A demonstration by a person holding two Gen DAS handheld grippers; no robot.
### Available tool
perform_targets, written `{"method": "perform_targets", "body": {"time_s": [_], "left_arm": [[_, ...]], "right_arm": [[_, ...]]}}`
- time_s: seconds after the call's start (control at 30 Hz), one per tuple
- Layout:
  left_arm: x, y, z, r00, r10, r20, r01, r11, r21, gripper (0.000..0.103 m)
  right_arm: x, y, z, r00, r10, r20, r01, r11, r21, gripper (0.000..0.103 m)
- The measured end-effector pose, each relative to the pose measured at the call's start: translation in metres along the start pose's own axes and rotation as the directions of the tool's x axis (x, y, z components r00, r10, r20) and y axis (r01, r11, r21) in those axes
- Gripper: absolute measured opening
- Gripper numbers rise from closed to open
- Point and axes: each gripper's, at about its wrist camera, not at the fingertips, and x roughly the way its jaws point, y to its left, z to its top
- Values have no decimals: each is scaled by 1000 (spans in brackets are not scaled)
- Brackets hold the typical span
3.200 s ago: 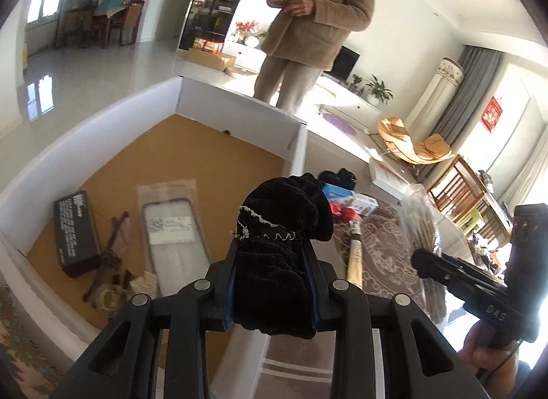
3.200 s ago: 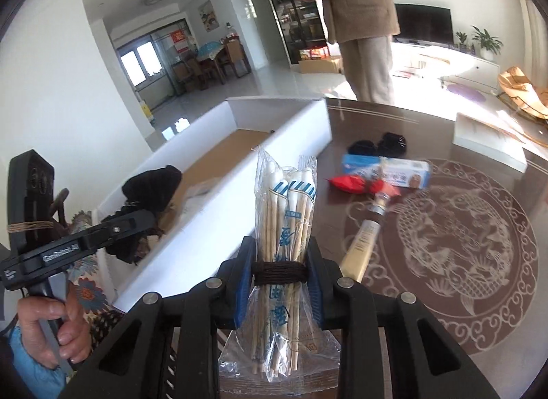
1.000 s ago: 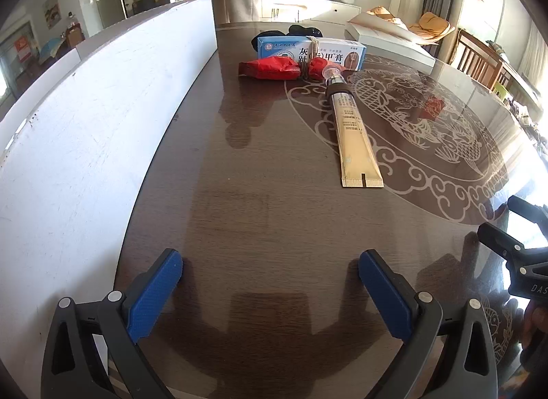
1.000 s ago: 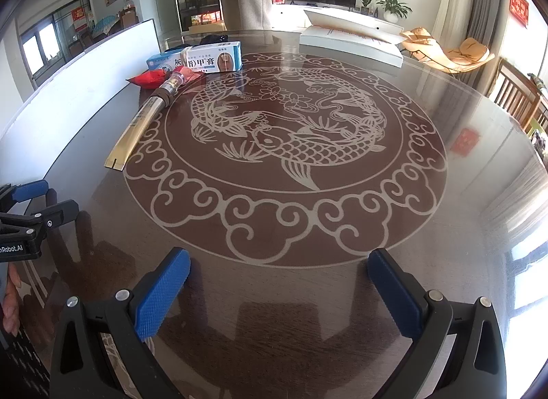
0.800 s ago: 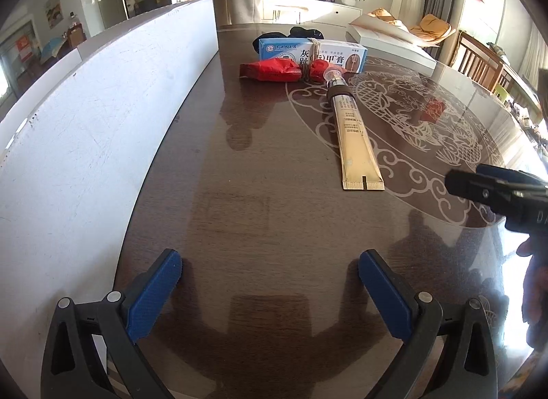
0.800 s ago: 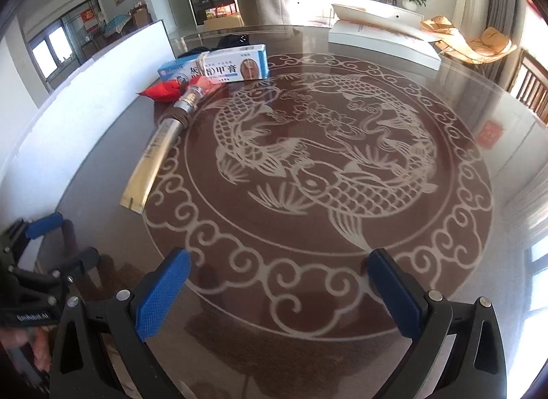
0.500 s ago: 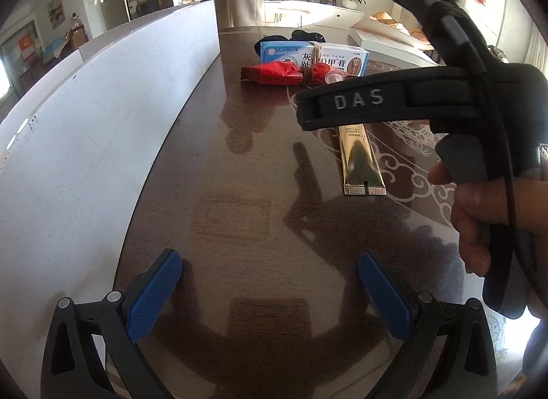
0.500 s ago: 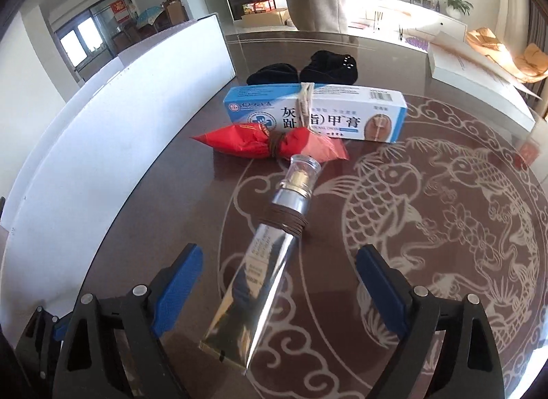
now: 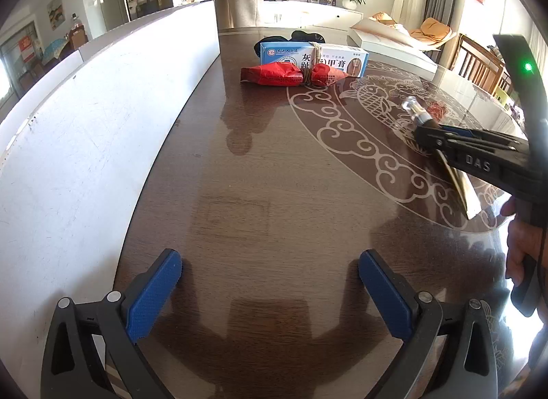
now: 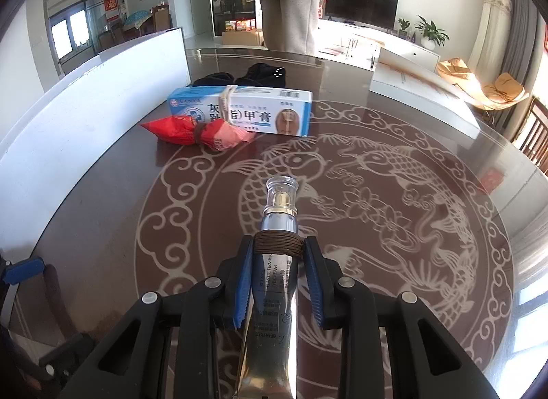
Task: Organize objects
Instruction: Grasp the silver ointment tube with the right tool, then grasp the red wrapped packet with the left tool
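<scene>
While the cream tube (image 10: 278, 282) is sitting clamped between the right claw (image 10: 278, 272) at its cord-wrapped neck, the pickup step is finishing; next comes lifting it toward the white box (image 9: 102, 131) off to the claw's left. Ahead of it, the red packet (image 10: 195, 131) and ointment carton (image 10: 246, 111) are waiting on the surface (image 10: 102, 220). The left claw (image 9: 270, 286) is hanging released, grasping nothing.

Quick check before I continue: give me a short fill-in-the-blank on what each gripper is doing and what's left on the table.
1. The right gripper is shut on the silver ____.
2. The left gripper is open and holds ____.
3. The red packet lies in front of the blue-and-white ____.
4. Brown cord is wound around the tube just below its ____.

Missing words: tube; nothing; box; cap
</scene>
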Motion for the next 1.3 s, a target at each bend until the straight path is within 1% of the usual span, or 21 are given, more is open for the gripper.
{"method": "perform_targets", "body": {"time_s": [0.13,0.23,0.33,0.37,0.4,0.47,0.57,0.63,0.7,0.73,0.77,0.87,0.93,0.97,1.03,1.07,1.1,1.17,1.2,1.23,1.3], "left_arm": [[0,0,0,1000,0,0,0,1000,0,103],[0,0,0,1000,0,0,0,1000,0,103],[0,0,0,1000,0,0,0,1000,0,103],[0,0,0,1000,1,1,-1,1000,1,103],[0,0,0,1000,0,0,0,1000,1,103],[0,0,0,1000,0,0,0,1000,0,103],[1,0,2,1000,1,-14,-1,1000,-1,103],[5,-3,10,999,-25,-40,26,999,23,103],[12,-8,28,995,-70,-70,74,995,64,103],[15,-12,41,995,-68,-69,74,994,86,103],[17,-15,57,997,-61,-48,66,992,106,103],[25,-19,109,997,-57,58,48,988,150,103],[42,-16,141,995,-45,94,31,990,141,103],[53,-13,154,994,-38,98,25,992,126,103],[79,-7,171,997,-33,75,27,996,86,103],[91,-5,175,997,-52,52,49,996,71,103],[98,-1,176,992,-117,54,115,992,46,103],[103,1,169,975,-224,14,224,975,12,103],[96,-2,162,968,-246,38,244,969,44,99],[91,-7,153,953,-301,24,298,951,84,98],[74,-21,129,939,-345,-13,341,922,181,98]], "right_arm": [[-31,-47,-37,999,-46,-2,46,998,51,30],[-48,-72,-59,998,-68,-4,68,996,65,30],[-56,-87,-71,999,-39,-3,39,996,86,32],[-58,-88,-74,1000,-31,-4,31,996,85,39],[-58,-87,-75,1000,-23,-7,23,996,81,57],[-57,-83,-76,1000,-15,-25,16,998,65,84],[-53,-80,-75,999,-14,-32,16,999,50,84],[-53,-81,-76,1000,-6,-30,8,998,54,84],[-52,-79,-76,999,-7,-32,9,999,51,86],[-52,-78,-76,999,-14,-34,15,999,45,86],[-52,-77,-76,999,-20,-35,21,999,43,87],[-51,-77,-76,999,-19,-37,21,999,47,88],[-51,-78,-76,999,-23,-39,25,998,52,89],[-50,-79,-76,999,-25,-41,28,998,57,91],[-49,-80,-74,998,-34,-45,37,997,66,93],[-49,-80,-74,998,-39,-47,42,997,68,94],[-48,-80,-74,998,-39,-48,43,997,70,95],[-49,-81,-74,998,-40,-48,43,997,71,95],[-49,-81,-75,998,-40,-48,43,997,71,95],[-49,-81,-75,998,-40,-48,43,997,71,95],[-49,-81,-75,998,-41,-47,44,997,71,95]]}}
